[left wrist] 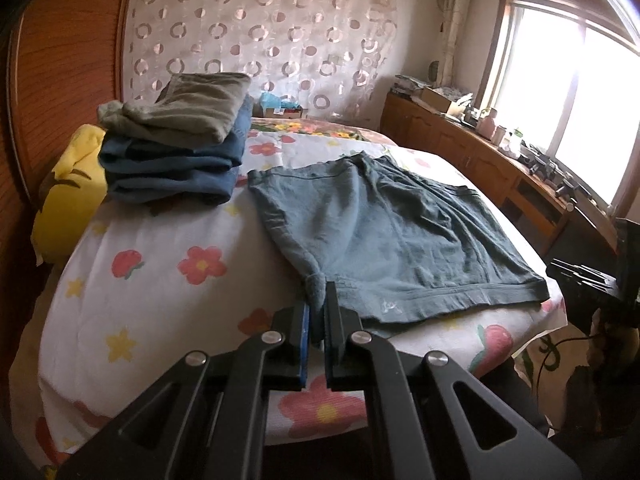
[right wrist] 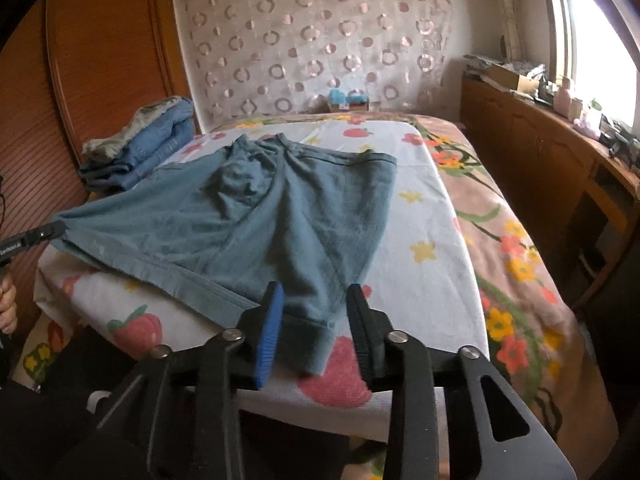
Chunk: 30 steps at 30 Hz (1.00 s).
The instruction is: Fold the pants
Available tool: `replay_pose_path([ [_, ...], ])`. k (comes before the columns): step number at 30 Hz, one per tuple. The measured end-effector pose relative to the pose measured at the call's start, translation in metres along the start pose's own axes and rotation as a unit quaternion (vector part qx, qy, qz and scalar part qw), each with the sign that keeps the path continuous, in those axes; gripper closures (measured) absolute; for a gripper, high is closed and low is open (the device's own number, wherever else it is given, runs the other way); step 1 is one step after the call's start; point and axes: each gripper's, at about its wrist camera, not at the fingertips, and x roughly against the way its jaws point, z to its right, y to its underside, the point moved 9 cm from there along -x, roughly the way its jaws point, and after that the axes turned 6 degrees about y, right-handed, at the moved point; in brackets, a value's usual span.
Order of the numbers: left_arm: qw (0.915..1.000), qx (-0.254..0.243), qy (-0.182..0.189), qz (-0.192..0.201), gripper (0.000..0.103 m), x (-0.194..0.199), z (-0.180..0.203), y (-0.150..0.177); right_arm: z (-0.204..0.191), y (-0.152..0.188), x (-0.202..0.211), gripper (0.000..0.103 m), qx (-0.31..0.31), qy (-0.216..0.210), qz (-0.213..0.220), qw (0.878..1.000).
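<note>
A pair of teal-grey shorts (left wrist: pixel 384 232) lies spread flat on the flowered bed sheet (left wrist: pixel 160 280). My left gripper (left wrist: pixel 318 300) is shut on the near left corner of the shorts, at the waistband end. In the right wrist view the shorts (right wrist: pixel 256 216) stretch from the left gripper's tip (right wrist: pixel 44 234) at far left to my right gripper (right wrist: pixel 316 300). The right gripper is open, its jaws on either side of the near right corner of the shorts, which lies on the sheet between them.
A stack of folded pants (left wrist: pixel 180 148) sits at the bed's back left, also in the right wrist view (right wrist: pixel 140 144). A yellow cushion (left wrist: pixel 68 188) lies beside it. A wooden wardrobe (right wrist: pixel 100 60) stands left. A cluttered wooden cabinet (left wrist: pixel 500 160) runs under the window at right.
</note>
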Motion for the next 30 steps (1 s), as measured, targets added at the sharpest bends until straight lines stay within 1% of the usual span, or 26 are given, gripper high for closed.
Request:
replay_pose_path([
  [6, 0.9991, -0.032, 0.027, 0.001, 0.101, -0.006, 0.034, -0.019, 0.002, -0.001, -0.002, 0.067, -0.002, 0.001, 0.0, 1.0],
  [9, 0.9972, -0.039, 0.063, -0.005, 0.101, -0.015, 0.061, -0.031, 0.002, -0.001, -0.006, 0.067, -0.006, -0.004, -0.001, 1.0],
  [12, 0.9951, -0.067, 0.072, -0.006, 0.101, -0.024, 0.089, -0.044, 0.004, -0.001, -0.009, 0.067, -0.011, -0.008, 0.0, 1.0],
  [15, 0.9921, -0.071, 0.102, -0.014, 0.101, -0.034, 0.112, -0.056, 0.008, -0.004, -0.007, 0.067, -0.015, -0.009, 0.006, 1.0],
  [19, 0.9888, -0.087, 0.119, -0.021, 0.101, -0.046, 0.141, -0.071, 0.016, -0.009, -0.002, 0.067, -0.023, -0.008, 0.016, 1.0],
  [22, 0.9866, -0.102, 0.125, -0.024, 0.101, -0.053, 0.164, -0.081, 0.021, -0.011, 0.003, 0.067, -0.027, -0.011, 0.023, 0.999],
  [26, 0.9827, -0.112, 0.144, -0.03, 0.101, -0.062, 0.188, -0.088, 0.027, -0.012, 0.007, 0.067, -0.027, -0.013, 0.028, 0.999],
  [30, 0.9811, -0.123, 0.144, -0.038, 0.101, -0.072, 0.206, -0.089, 0.032, -0.014, 0.011, 0.067, -0.029, -0.015, 0.034, 0.999],
])
